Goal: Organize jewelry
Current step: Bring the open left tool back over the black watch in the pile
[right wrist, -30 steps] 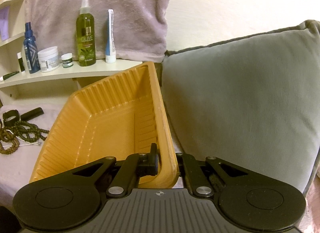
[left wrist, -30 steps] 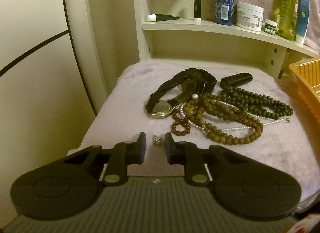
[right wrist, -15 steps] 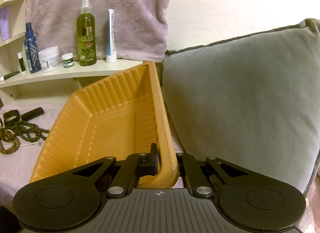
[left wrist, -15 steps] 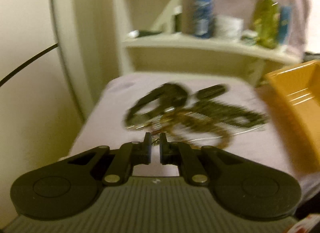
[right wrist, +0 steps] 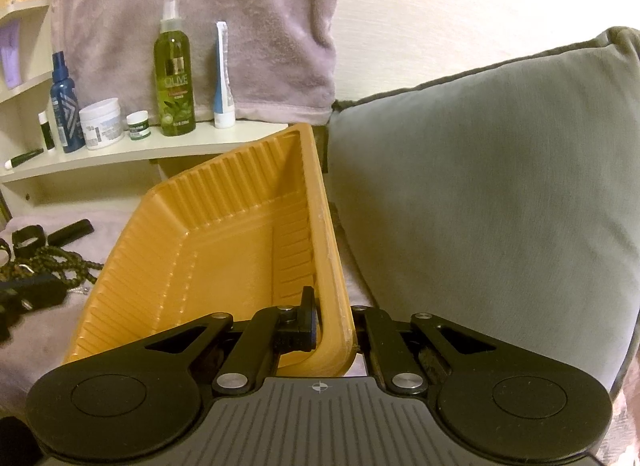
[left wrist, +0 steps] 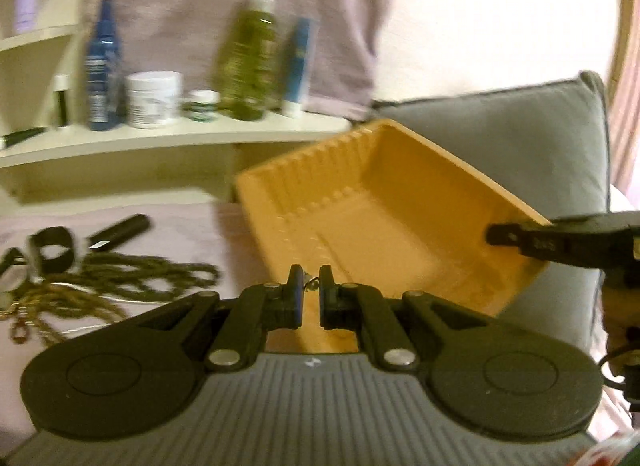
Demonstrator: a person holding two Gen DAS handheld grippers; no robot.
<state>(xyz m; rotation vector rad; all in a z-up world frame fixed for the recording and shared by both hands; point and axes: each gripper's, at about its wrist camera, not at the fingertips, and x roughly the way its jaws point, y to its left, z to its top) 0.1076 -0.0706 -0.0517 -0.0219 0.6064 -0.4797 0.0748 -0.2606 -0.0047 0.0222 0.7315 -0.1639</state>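
Observation:
My left gripper [left wrist: 310,282] is shut on a small silver earring [left wrist: 309,286] and hangs just in front of the tilted orange tray [left wrist: 400,201]. Its dark tip also shows at the left edge of the right wrist view [right wrist: 28,290]. My right gripper [right wrist: 332,306] is shut on the tray's near right rim [right wrist: 332,250], and one of its fingers [left wrist: 520,242] reaches in from the right. Left of the tray, on the lilac cloth [left wrist: 192,234], lie brown and dark bead necklaces [left wrist: 120,278], a black watch strap [left wrist: 52,254] and a black tube case [left wrist: 120,231]. The view is blurred.
A cream shelf [right wrist: 160,149] behind carries a blue bottle [right wrist: 64,113], a white jar [right wrist: 102,121], a green spray bottle [right wrist: 174,77] and a tube. A grey cushion [right wrist: 480,185] stands right of the tray. A lilac towel [right wrist: 200,5] hangs on the wall.
The left gripper closed on the small silver earring by the beads, rose, and swung right to the tray. The right gripper and the tray stayed put.

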